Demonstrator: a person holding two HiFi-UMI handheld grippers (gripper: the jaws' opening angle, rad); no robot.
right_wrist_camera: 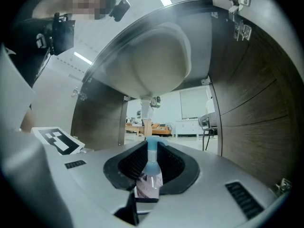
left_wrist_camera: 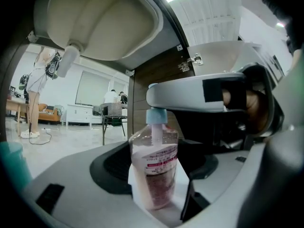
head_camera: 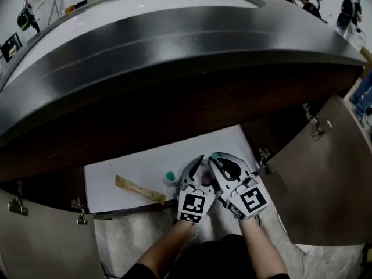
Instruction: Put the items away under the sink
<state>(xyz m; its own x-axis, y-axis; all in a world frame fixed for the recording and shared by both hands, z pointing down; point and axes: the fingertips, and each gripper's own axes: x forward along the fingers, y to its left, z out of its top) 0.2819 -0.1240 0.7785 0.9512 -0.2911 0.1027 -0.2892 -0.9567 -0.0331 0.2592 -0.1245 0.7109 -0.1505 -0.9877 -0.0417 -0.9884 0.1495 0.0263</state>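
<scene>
Clamped between the narrowed jaws of your right gripper (right_wrist_camera: pixel 148 194) sits the clear plastic pump bottle of pink liquid (right_wrist_camera: pixel 149 183), below the pale sink bowl (right_wrist_camera: pixel 152 61); your left gripper (left_wrist_camera: pixel 160 201) pinches it too. Probably light, slick, squeezable: grip mid-body.

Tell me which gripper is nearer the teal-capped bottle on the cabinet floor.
Left. The left gripper is just right of the teal-capped bottle; the right gripper is farther right, beyond the left one.
</scene>
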